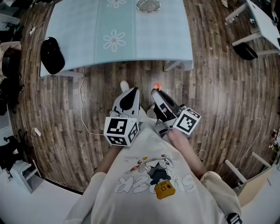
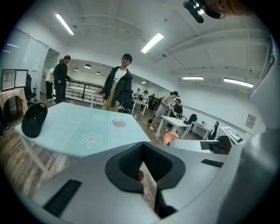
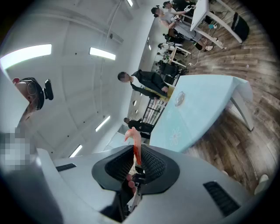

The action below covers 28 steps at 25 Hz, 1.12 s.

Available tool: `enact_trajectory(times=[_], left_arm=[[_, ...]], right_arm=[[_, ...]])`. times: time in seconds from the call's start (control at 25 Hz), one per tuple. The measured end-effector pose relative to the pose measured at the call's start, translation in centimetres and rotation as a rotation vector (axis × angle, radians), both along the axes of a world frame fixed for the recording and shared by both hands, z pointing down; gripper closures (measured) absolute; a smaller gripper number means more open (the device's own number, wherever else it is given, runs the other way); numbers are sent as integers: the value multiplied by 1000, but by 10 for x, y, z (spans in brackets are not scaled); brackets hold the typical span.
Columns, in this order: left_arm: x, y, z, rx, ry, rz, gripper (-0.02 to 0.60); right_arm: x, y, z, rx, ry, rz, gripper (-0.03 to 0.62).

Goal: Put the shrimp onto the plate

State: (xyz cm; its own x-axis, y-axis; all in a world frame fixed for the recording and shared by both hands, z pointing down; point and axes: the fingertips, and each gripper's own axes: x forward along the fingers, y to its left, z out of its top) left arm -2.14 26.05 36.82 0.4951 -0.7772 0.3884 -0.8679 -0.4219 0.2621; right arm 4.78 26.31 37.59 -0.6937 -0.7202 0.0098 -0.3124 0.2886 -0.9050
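An orange-pink shrimp (image 1: 157, 85) sticks out of my right gripper (image 1: 156, 90), which is shut on it; in the right gripper view the shrimp (image 3: 134, 142) stands up between the black pads. A small glass plate (image 1: 148, 5) sits at the far edge of the light blue table (image 1: 87, 26), also seen as the plate (image 2: 118, 123) and the plate (image 3: 179, 99). My left gripper (image 1: 126, 89) is shut with nothing in it, close beside the right one. Both are held near the person's chest, over the wooden floor and short of the table. The left gripper view shows the shrimp (image 2: 169, 138) too.
A black cap (image 1: 52, 54) lies on the table's left end. A white cable (image 1: 82, 105) runs across the floor under the table edge. White desks (image 1: 258, 22) stand at the far right. Two people stand beyond the table (image 2: 65, 127).
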Motion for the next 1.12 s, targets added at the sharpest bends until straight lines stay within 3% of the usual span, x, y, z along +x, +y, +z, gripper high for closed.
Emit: enact_trajectory(times=[0.2,0.52,0.76,1.0,1.12], left_arm=[[-15,54,-12,-34,18,8,574],[-75,97,-12,-24,32,47,574],[-111,115,-5,-43,51,70,574],[-95,118,-11,-29,42,92,574],[-86,109,-12,-43,47,54,574]], right_arm=[[-21,61,-20,-23,-8,-9,523],[-82,108,-16,-29,51,2,523],[-106,122,-25,-7,91,26,523],[-90,111,-27,-2,55,32,523],[-81,102,-29,2,42,12,523]])
